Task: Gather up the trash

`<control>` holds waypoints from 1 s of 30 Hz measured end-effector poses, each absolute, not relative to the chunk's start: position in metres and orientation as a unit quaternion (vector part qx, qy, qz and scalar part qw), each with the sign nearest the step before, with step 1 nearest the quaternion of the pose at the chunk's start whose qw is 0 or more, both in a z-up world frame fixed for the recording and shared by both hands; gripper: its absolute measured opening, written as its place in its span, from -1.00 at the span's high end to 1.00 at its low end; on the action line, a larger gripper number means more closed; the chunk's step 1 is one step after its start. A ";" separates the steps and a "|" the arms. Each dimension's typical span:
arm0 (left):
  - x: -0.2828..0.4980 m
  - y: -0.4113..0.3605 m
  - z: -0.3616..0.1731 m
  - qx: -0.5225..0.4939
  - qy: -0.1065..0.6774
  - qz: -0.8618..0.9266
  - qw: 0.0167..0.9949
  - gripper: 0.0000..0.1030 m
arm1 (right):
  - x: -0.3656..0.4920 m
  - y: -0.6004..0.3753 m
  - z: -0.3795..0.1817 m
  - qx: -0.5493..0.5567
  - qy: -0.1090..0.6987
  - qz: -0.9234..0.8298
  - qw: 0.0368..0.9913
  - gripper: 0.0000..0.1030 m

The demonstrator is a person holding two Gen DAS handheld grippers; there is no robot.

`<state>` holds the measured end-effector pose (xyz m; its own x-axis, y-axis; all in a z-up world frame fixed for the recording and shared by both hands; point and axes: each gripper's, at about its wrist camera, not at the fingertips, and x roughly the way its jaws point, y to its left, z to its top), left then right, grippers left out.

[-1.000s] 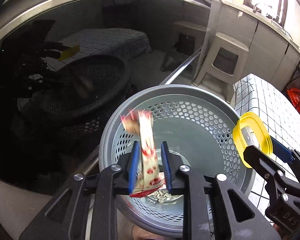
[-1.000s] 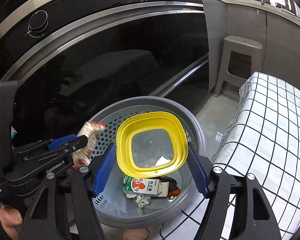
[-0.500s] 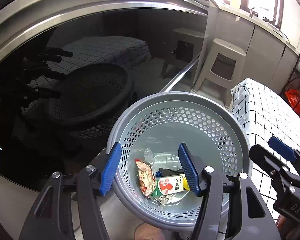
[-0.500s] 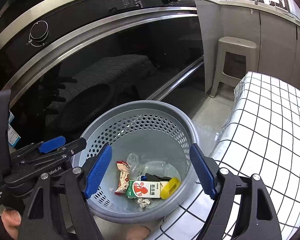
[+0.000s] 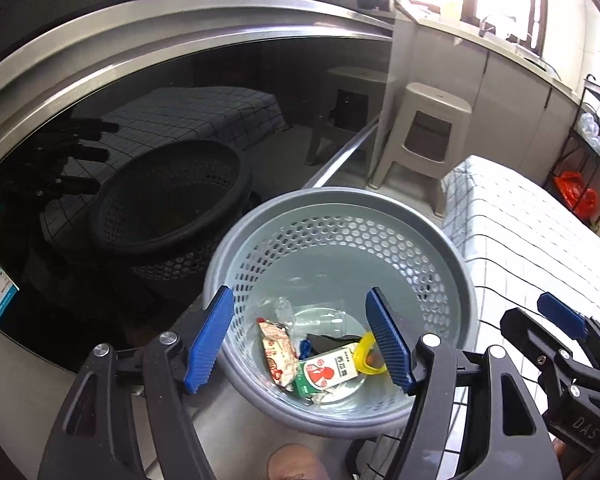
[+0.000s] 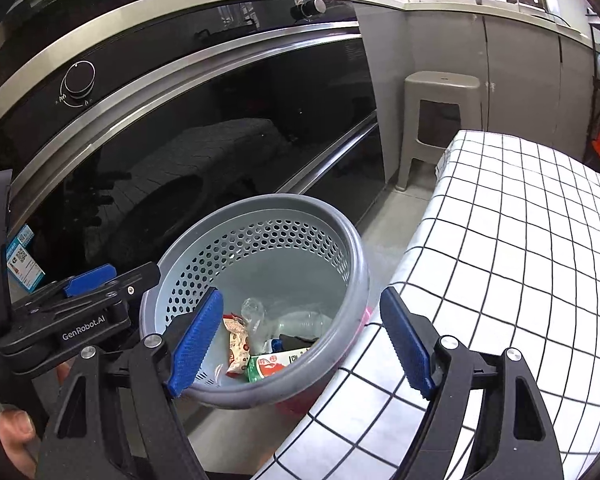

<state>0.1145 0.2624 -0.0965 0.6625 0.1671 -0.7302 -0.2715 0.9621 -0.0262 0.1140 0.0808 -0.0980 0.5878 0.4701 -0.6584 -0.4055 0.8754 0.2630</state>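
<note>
Left wrist view: left tool (image 5: 300,336) is held wide open and empty above the grey basket (image 5: 456,248). Trash is seen on the basket floor: snack wrapper (image 5: 277,354), milk carton (image 5: 327,369), yellow lid (image 5: 366,354), clear bottle (image 5: 318,318). Deposit is judged done for these pieces.

Right wrist view: right tool (image 6: 300,340) is also spread open, nothing gripped, above the basket rim beside the checked tabletop (image 6: 512,264). No trash is seen on the visible cloth; the rest cannot be told. Free room lies above; the oven front (image 6: 220,128) stands close behind
</note>
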 end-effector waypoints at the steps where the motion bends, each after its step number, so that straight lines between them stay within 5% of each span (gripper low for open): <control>1: 0.114 0.261 -0.096 -0.066 0.393 0.117 0.910 -0.33 | 0.111 0.079 -0.098 0.041 0.380 0.243 0.892 -0.50; 30: 0.105 0.242 -0.093 -0.031 0.378 0.123 0.917 -0.80 | 0.087 0.052 -0.099 0.050 0.368 0.209 0.905 -0.50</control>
